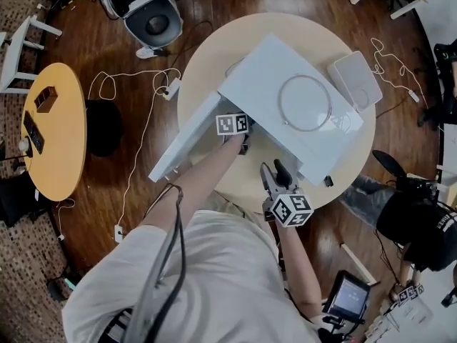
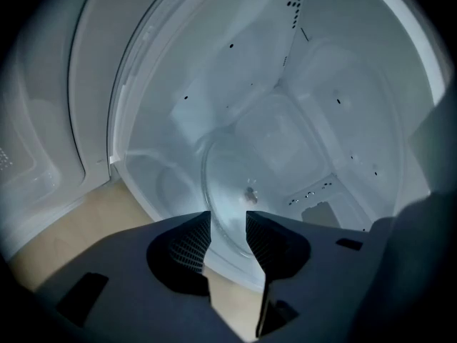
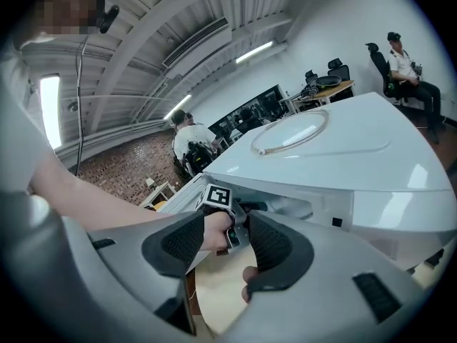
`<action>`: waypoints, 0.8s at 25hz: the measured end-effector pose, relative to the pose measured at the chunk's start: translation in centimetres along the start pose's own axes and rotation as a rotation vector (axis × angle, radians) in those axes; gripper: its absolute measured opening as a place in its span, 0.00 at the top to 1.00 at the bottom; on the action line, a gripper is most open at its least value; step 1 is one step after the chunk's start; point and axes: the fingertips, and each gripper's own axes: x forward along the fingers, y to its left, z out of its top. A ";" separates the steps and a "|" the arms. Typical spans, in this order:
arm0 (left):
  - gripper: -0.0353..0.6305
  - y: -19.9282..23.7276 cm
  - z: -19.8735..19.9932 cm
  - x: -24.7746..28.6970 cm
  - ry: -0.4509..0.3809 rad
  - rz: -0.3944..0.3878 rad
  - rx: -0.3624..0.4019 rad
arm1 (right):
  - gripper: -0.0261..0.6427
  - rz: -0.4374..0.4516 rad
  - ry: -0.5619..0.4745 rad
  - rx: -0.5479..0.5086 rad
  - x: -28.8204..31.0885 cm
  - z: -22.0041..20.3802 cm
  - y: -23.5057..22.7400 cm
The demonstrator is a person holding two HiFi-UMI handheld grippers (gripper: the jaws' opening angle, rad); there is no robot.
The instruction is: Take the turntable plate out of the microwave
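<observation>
The white microwave (image 1: 285, 84) stands on a round beige table (image 1: 207, 63) with its door (image 1: 187, 138) swung open to the left. Inside, the clear glass turntable plate (image 2: 239, 184) lies flat on the cavity floor. My left gripper (image 2: 228, 227) is at the mouth of the cavity, open, with the plate's near rim just beyond its fingertips and nothing between the pads. Its marker cube (image 1: 233, 123) shows at the opening. My right gripper (image 1: 275, 174) hangs open and holds nothing in front of the microwave, looking at the left hand (image 3: 211, 231).
A thin clear ring (image 1: 305, 102) lies on the microwave's top. A white flat box (image 1: 355, 81) sits on the table behind it. A yellow oval side table (image 1: 50, 127) and cables (image 1: 136, 156) are to the left. A seated person (image 3: 403, 66) is at the far right.
</observation>
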 end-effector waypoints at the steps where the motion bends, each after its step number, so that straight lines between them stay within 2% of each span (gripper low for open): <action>1: 0.72 0.0 0.0 0.0 0.001 -0.004 -0.008 | 0.65 -0.004 -0.002 0.003 0.1 0.0 0.1; 13: 0.72 0.0 0.1 0.5 -0.018 -0.042 -0.091 | 0.65 -0.056 0.002 0.044 1.1 -0.9 -0.4; 17: 0.73 0.2 0.0 0.7 -0.035 -0.065 -0.154 | 0.65 -0.062 0.005 0.045 1.5 -1.4 -0.3; 20: 0.78 0.6 0.1 0.8 -0.041 -0.067 -0.191 | 0.65 -0.070 0.008 0.044 1.7 -1.6 -0.5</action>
